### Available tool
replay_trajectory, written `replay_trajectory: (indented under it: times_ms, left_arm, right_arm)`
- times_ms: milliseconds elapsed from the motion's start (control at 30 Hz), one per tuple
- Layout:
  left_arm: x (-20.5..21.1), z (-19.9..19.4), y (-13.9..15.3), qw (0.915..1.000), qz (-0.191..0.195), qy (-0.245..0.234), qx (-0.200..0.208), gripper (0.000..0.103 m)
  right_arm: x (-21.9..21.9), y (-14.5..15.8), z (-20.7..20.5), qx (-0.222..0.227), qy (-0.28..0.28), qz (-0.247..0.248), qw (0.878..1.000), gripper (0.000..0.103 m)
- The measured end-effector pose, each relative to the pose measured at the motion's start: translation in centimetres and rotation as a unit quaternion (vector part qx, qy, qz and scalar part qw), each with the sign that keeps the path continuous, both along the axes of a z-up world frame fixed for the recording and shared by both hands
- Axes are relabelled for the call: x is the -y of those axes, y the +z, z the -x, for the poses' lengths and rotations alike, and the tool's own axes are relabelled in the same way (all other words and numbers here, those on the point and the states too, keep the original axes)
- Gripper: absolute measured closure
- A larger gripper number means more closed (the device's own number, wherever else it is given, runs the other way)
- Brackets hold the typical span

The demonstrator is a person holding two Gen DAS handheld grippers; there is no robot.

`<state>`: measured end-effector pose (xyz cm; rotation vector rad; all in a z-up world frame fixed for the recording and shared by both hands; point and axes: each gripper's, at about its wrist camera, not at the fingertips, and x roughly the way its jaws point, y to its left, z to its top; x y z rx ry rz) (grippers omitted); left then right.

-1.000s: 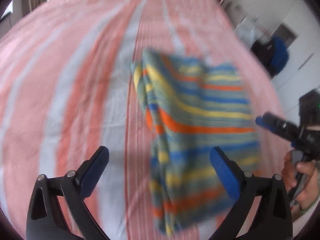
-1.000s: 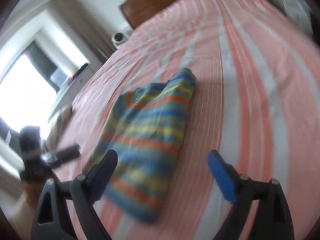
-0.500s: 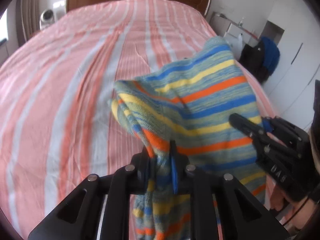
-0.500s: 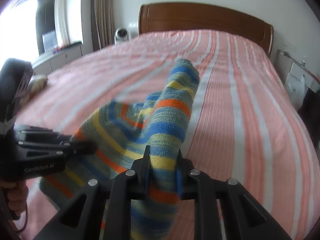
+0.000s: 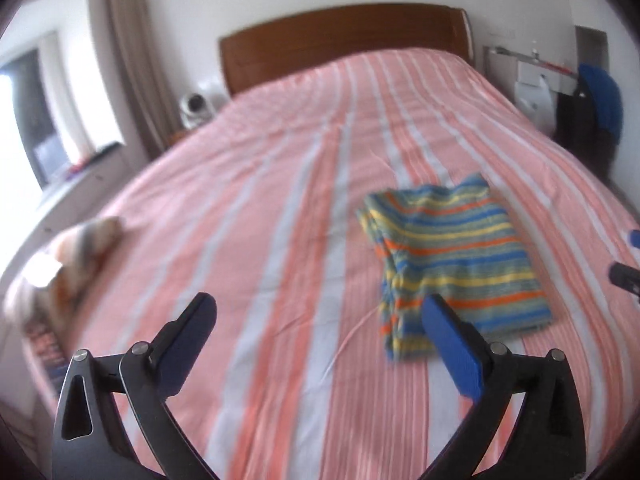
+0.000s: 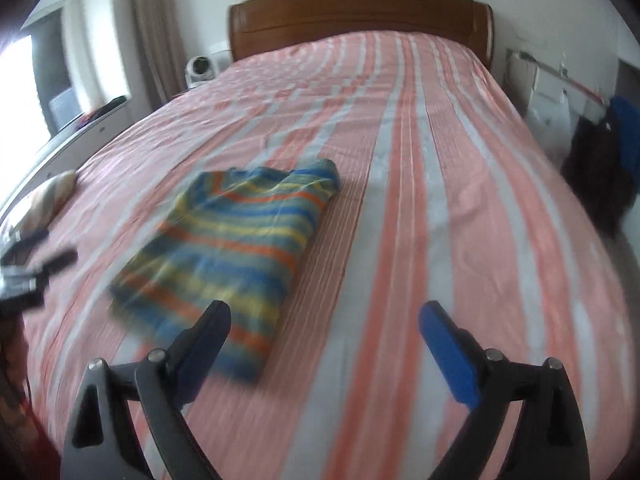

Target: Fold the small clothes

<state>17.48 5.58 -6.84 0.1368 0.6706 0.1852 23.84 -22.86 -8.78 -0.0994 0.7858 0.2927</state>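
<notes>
Both the left tool (image 5: 320,316) and right tool (image 6: 324,322) are opening, empty, near the folded striped sweater (image 6: 236,256) on the bed (image 6: 440,200), so this fold looks done; next likely fetch another garment.

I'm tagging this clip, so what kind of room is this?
Most likely a bedroom: a bed with a pink striped cover and a wooden headboard, plus curtains by a window.

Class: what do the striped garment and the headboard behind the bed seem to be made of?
Striped garment: probably a soft matte knit, since it lies limp in folded layers, though blur hides the weave. Headboard: apparently reddish-brown wood or wood veneer with a smooth, slightly glossy finish.
</notes>
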Motion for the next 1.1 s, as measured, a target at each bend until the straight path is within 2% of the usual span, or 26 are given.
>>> replay_trajectory:
  times_ms: [67, 167, 300, 400, 467, 700, 1100]
  left_arm:
    - [0.4, 2.9, 1.6, 0.9998, -0.003, 0.014, 0.012, 0.0]
    - [1.1, 5.6, 2.4, 0.9991, 0.005, 0.04, 0.014, 0.0]
    - [1.6, 8.4, 2.4, 0.9973, 0.062, 0.035, -0.018, 0.0]
    - [2.3, 9.8, 2.3, 0.9976, 0.052, 0.034, -0.03, 0.0]
    - [2.8, 10.4, 2.5, 0.9977, 0.049, 0.027, -0.039, 0.0]
    - [3.9, 11.7, 3.3, 0.9983, 0.045, 0.023, -0.031, 0.0]
    - [4.8, 12.6, 3.4, 0.9972, 0.056, 0.017, -0.046, 0.0]
  right_arm:
    - [0.5, 1.3, 3.1, 0.019, 0.009, 0.012, 1.0, 0.007]
    - [0.4, 2.5, 7.5, 0.036, 0.016, 0.013, 0.999, 0.004]
    - [-0.2, 3.4, 12.0, 0.039, 0.02, -0.002, 0.999, 0.002]
    - [-1.1, 3.5, 14.2, 0.032, 0.02, -0.006, 0.999, 0.001]
    - [-1.7, 3.7, 14.4, 0.028, 0.029, 0.0, 0.999, 0.001]
    - [-2.4, 7.0, 16.4, 0.067, 0.031, -0.01, 0.997, 0.001]
    - [-2.5, 6.5, 17.4, 0.052, 0.027, 0.017, 0.998, 0.001]
